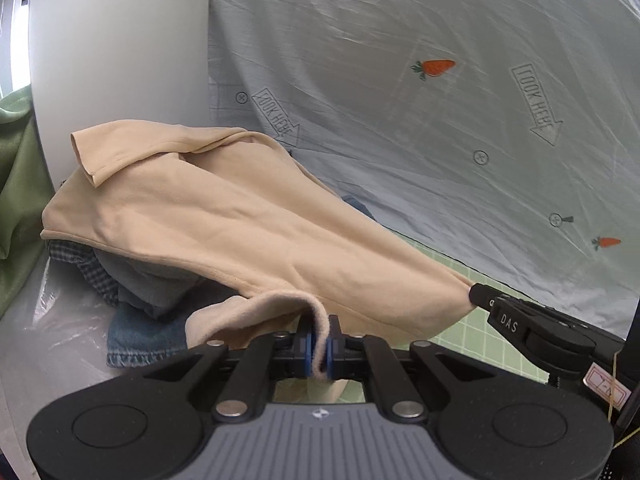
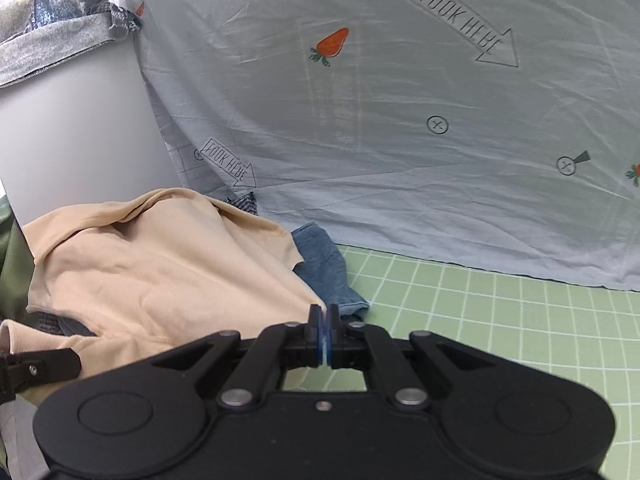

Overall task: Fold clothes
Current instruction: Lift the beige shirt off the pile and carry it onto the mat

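A beige garment (image 1: 224, 224) lies draped over a pile of clothes and is stretched toward both grippers. My left gripper (image 1: 319, 340) is shut on a folded fleecy edge of it. My right gripper (image 2: 323, 322) is shut on another corner of the same garment (image 2: 160, 272); in the left wrist view its tip (image 1: 480, 292) pinches the cloth at the right. The left gripper's finger (image 2: 48, 364) shows at the lower left of the right wrist view.
Under the beige garment lie blue denim (image 2: 328, 276) and a checked cloth (image 1: 80, 256). A green garment (image 1: 16, 184) hangs at the left. A green grid mat (image 2: 500, 320) covers the table. A pale carrot-print sheet (image 1: 440, 120) hangs behind. Patterned clothes (image 2: 52, 20) hang top left.
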`<state>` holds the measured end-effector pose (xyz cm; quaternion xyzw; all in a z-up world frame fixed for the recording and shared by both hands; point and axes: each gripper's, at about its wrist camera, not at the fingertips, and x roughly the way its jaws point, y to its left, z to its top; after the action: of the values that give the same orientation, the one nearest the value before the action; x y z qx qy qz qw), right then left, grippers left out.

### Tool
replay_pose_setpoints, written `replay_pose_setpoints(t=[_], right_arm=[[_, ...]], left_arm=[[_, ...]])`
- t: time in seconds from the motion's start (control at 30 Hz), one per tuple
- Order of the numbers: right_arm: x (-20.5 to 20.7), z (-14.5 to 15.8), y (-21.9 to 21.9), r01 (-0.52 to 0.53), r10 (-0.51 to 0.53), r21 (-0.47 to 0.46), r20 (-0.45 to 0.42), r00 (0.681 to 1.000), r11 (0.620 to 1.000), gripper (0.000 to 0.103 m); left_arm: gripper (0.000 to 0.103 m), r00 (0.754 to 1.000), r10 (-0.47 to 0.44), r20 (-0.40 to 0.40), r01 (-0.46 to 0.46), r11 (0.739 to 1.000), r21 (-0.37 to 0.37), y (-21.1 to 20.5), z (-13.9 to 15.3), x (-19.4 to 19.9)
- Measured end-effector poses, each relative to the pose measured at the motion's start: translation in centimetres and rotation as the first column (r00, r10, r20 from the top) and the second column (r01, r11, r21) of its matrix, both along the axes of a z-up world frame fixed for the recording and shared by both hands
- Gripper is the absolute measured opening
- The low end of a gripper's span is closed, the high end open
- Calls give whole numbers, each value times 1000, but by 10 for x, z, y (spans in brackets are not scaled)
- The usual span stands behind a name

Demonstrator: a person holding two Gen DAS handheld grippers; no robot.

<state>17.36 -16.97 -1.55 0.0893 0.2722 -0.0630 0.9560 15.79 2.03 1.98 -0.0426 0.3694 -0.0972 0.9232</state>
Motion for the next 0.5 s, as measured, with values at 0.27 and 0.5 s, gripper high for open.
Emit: replay_pose_setpoints(t=[0.27,0.5], right_arm=[[-70,-4,-45,98,-99,-9,-22,995,995,1],[-147,-5,-120,193,-197,-55,-80,977,980,1]], left_arm=[[7,999,-14,-48,12,999,-32,-29,-1,-67],[7,989,-84,-125,73,994,-84,-90,-21,-124]])
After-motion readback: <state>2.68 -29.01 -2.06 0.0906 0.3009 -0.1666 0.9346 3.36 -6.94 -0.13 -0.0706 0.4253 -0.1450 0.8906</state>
